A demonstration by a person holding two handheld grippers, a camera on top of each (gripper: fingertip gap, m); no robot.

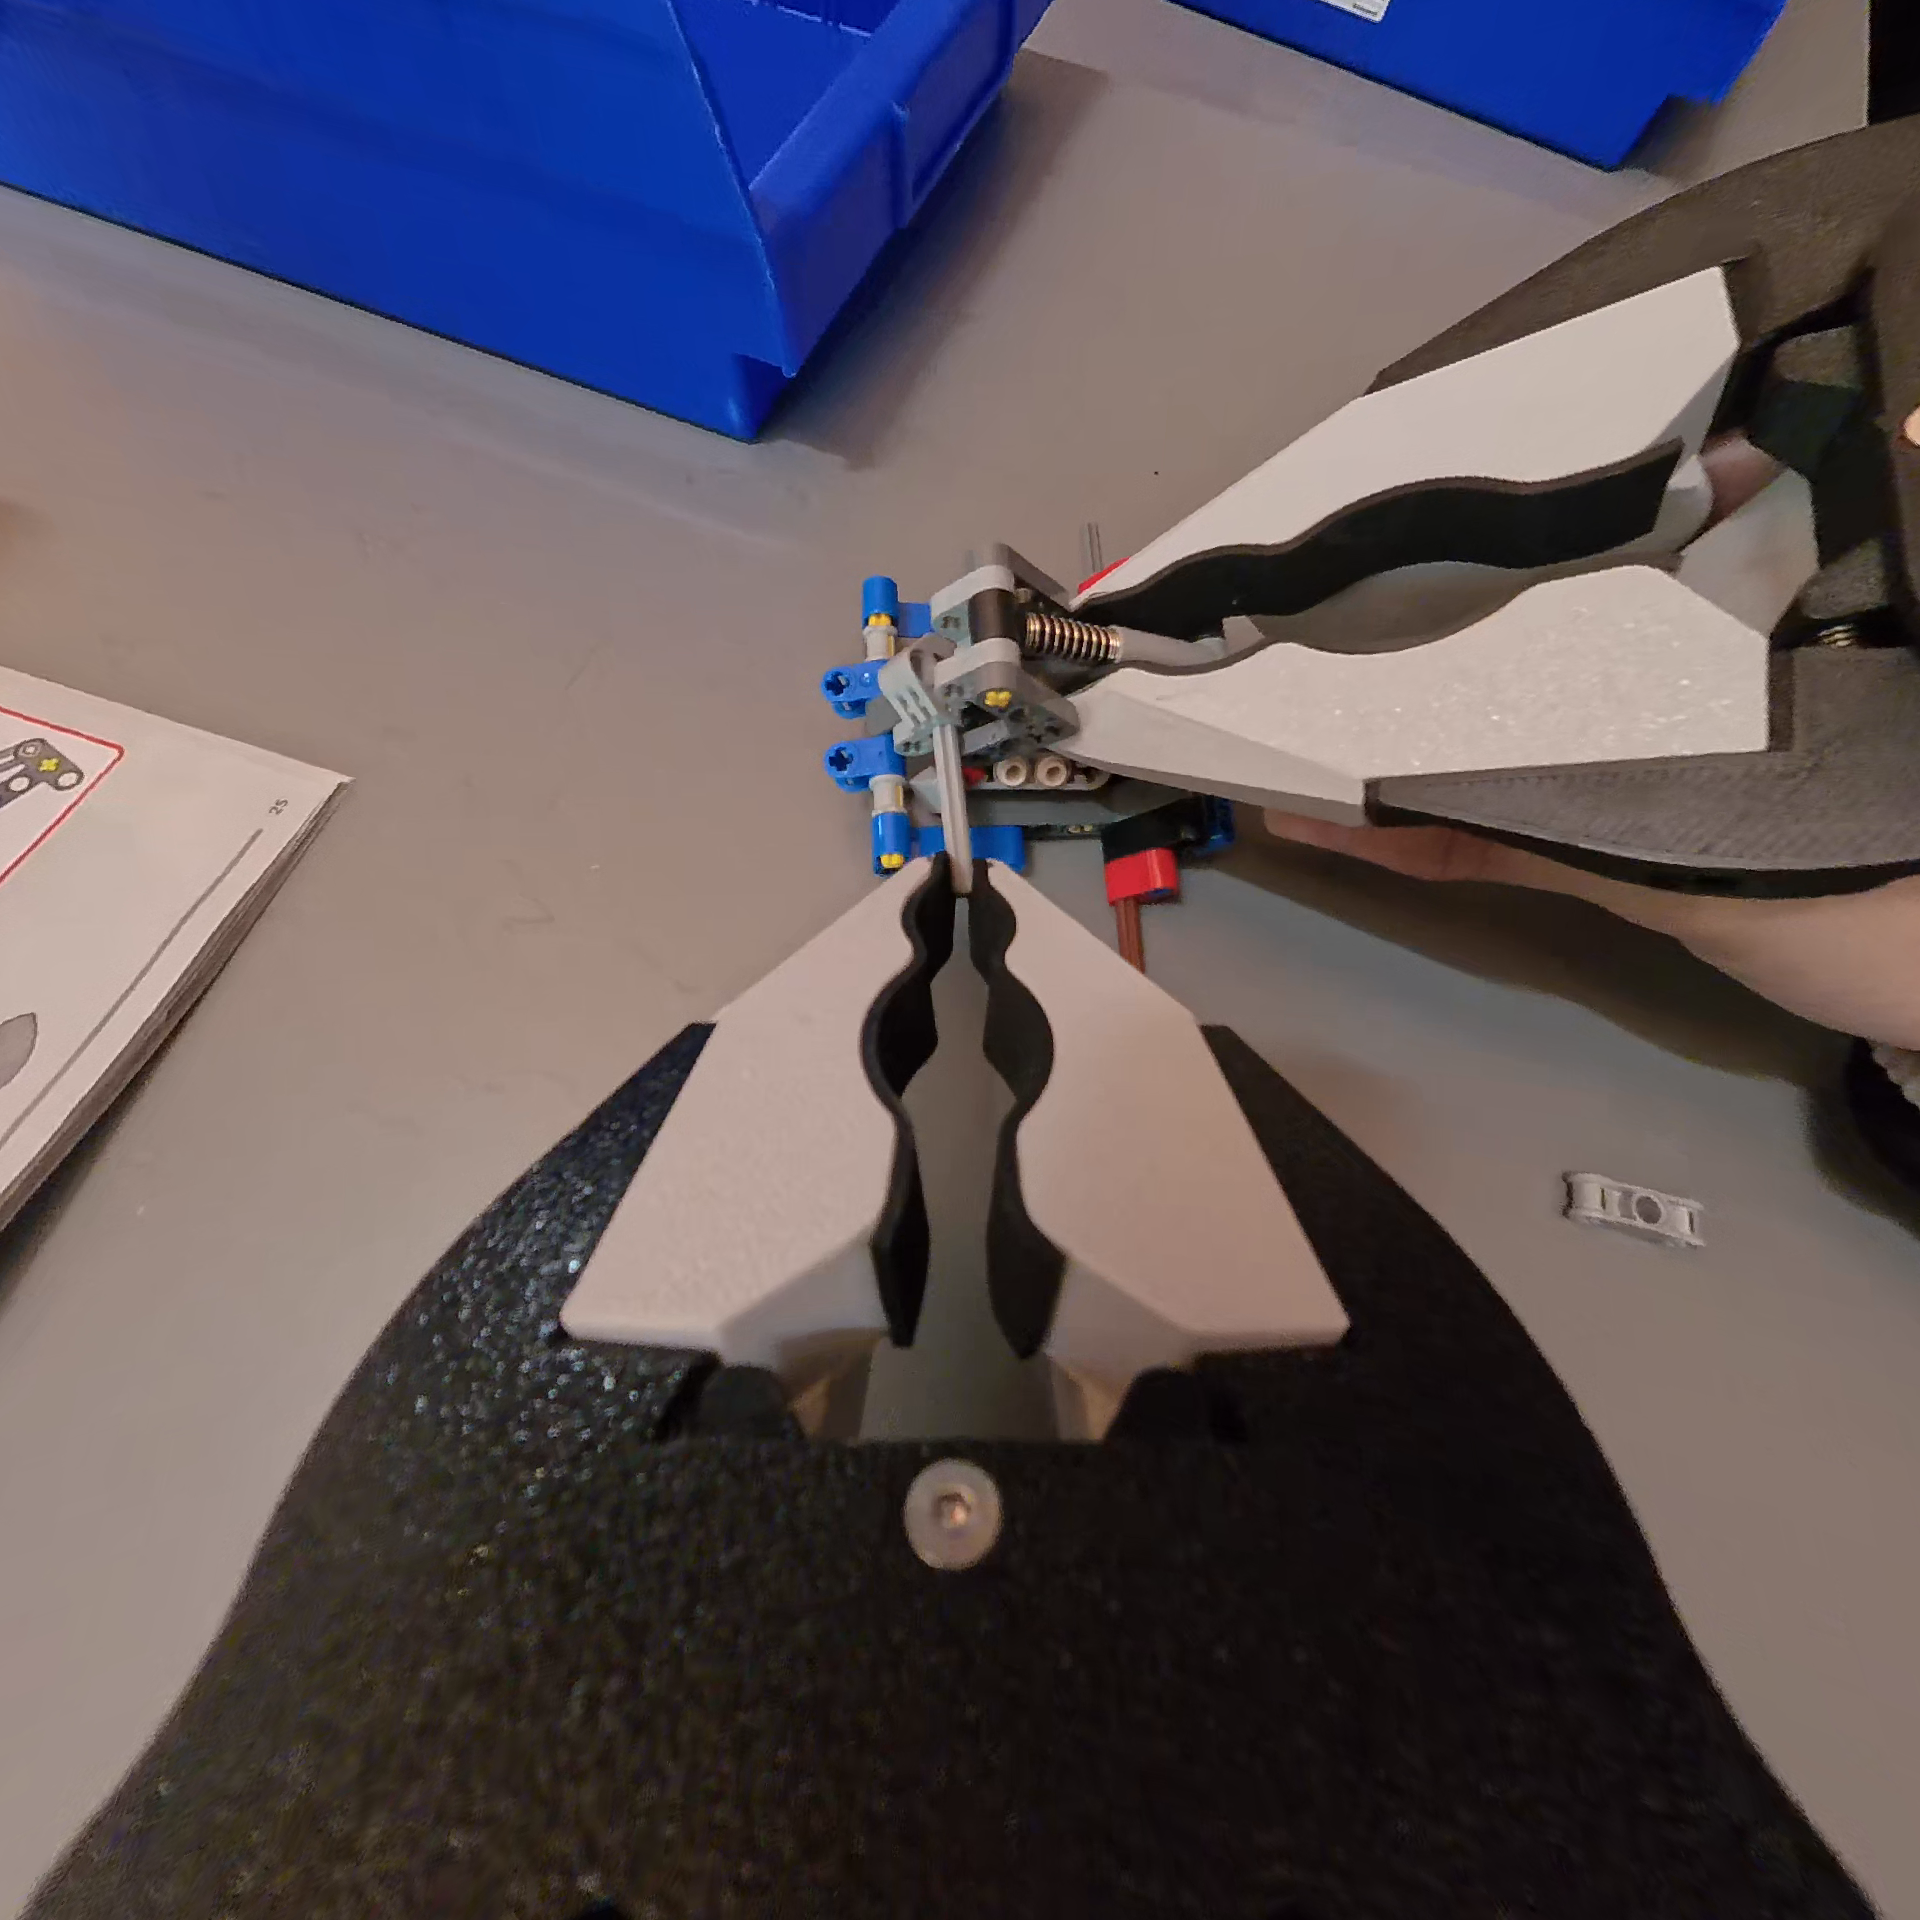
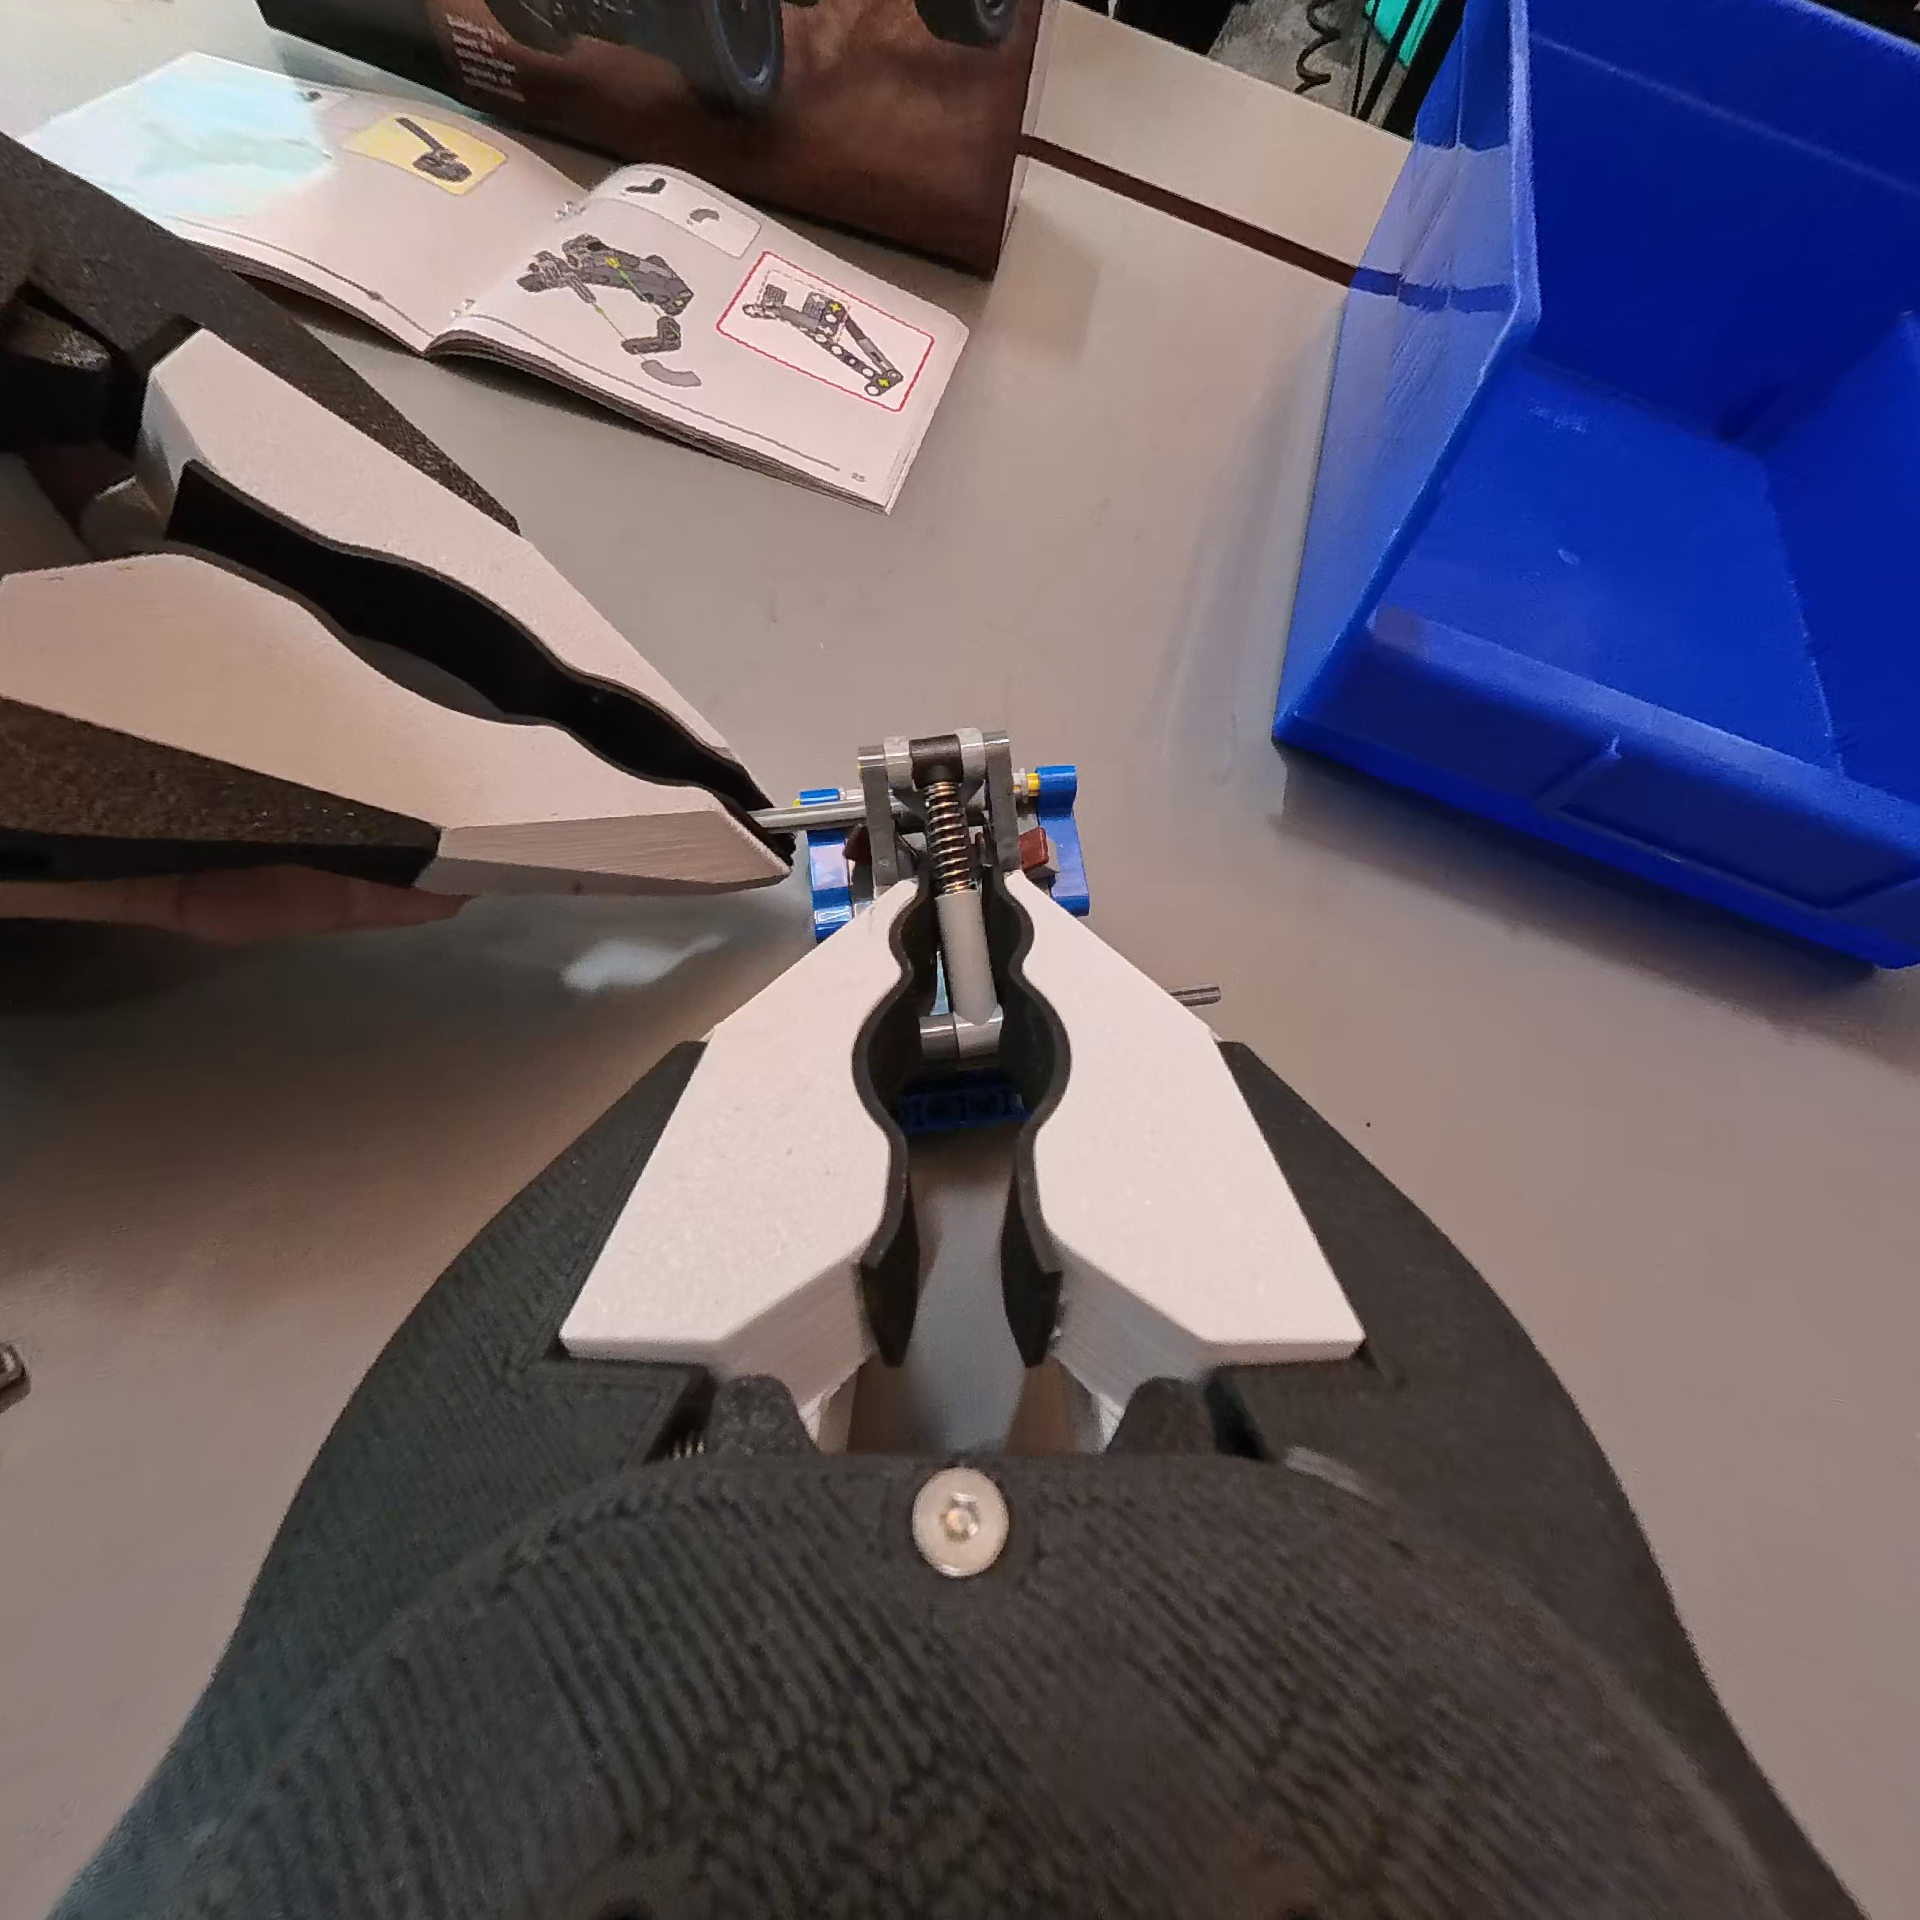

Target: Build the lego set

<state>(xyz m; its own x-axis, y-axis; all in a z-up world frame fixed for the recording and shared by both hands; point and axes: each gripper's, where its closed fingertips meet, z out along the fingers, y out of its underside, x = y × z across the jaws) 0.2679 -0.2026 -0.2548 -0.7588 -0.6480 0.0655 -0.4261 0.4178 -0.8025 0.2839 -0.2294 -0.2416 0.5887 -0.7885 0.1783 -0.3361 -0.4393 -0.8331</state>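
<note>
Over on the left, an open instruction booklet [image 1: 135,914] lies flat on the grey table [image 1: 520,644], with a blue bin [image 1: 436,187] beyond it. Moving in, the left gripper [image 1: 961,878] has its fingers pinched tight on a thin grey axle [image 1: 954,800], the tips clamped on its near end; the axle runs up into a small grey connector on the brick model [image 1: 966,707]. That model, grey beams with blue pins down its left flank, sits on the table in the middle of the left wrist view, right at the meeting point of both tools. Below it a red bush on a brown rod [image 1: 1135,894] pokes out just beside the left gripper's fingers.

Further right, the right gripper [image 2: 961,914] comes in from the side, narrowly parted and gripping the model's grey shock absorber [image 2: 966,966], pads snug against its barrel with the coil spring [image 2: 948,831] sticking out past the tips. A hand [image 1: 1662,914] shows beneath that tool. On the table nearer the right edge lies a loose grey connector piece [image 1: 1633,1207], well apart from the model. In the right wrist view a second blue bin [image 2: 1621,499] stands off to the right, a short dark pin [image 2: 1200,994] just beside the fingers
</note>
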